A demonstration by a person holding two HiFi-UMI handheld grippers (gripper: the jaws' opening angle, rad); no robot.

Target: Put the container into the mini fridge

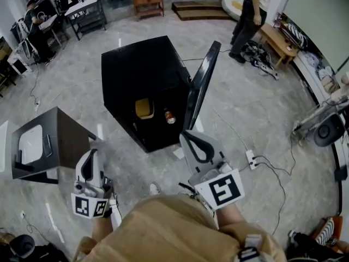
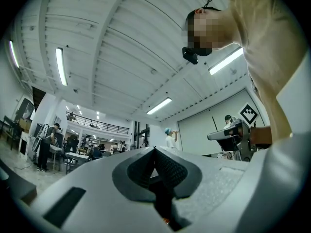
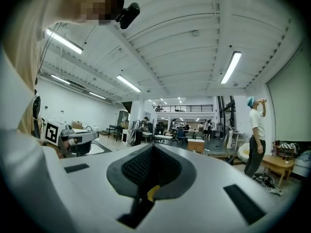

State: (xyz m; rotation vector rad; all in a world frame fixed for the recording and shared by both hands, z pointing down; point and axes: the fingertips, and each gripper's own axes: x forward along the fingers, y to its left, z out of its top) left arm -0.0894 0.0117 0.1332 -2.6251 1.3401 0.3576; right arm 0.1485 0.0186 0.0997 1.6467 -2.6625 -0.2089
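The black mini fridge (image 1: 143, 64) stands on the floor ahead with its door (image 1: 200, 86) swung open to the right. Inside it sit a yellowish container (image 1: 144, 108) and a small red can (image 1: 170, 117). My left gripper (image 1: 93, 154) is held low at the left, shut and empty, well short of the fridge. My right gripper (image 1: 185, 136) is shut with nothing in it, just below the bottom edge of the open door. Both gripper views look up at the ceiling over shut jaws: the left gripper (image 2: 155, 150) and the right gripper (image 3: 153, 147).
A black side table (image 1: 60, 141) holding a white tray (image 1: 31, 144) stands to the left of the fridge. A power strip (image 1: 251, 159) and cables lie on the floor at the right. A person (image 1: 251, 15) stands far back; desks and benches line the room's edges.
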